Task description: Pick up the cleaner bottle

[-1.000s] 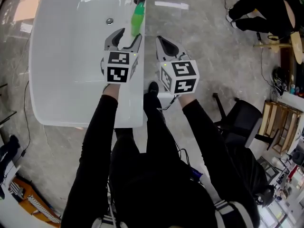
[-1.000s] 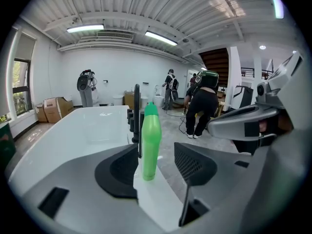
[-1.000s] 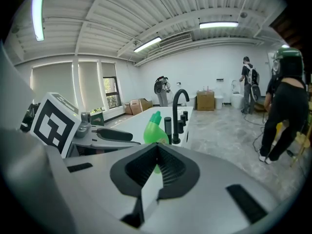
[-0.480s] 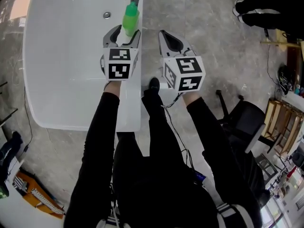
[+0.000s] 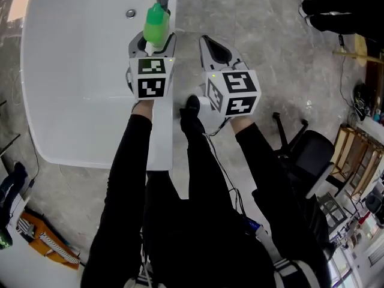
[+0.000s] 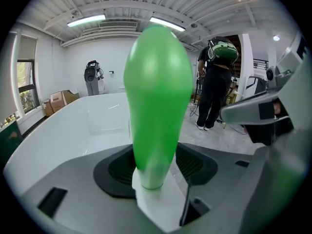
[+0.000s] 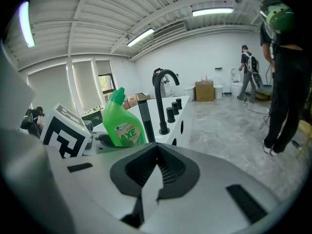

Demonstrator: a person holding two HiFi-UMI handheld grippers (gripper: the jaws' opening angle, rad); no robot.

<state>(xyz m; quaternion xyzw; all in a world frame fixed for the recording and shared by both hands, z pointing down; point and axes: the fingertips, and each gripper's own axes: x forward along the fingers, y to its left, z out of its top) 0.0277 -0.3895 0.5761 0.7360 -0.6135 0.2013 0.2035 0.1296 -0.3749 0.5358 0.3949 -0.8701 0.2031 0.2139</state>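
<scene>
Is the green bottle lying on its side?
No, the green bottle stands upright on the white tub's rim, cap on top.

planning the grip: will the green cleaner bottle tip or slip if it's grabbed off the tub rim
The cleaner bottle is tall and stands on the narrow tub rim, so a sideways nudge would probably topple it. Its plastic looks smooth, possibly slippery. Weight is unclear: its fill level doesn't show.

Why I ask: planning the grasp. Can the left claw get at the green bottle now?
Probably yes: the green bottle stands between the left claw's open jaws, with nothing in the way.
</scene>
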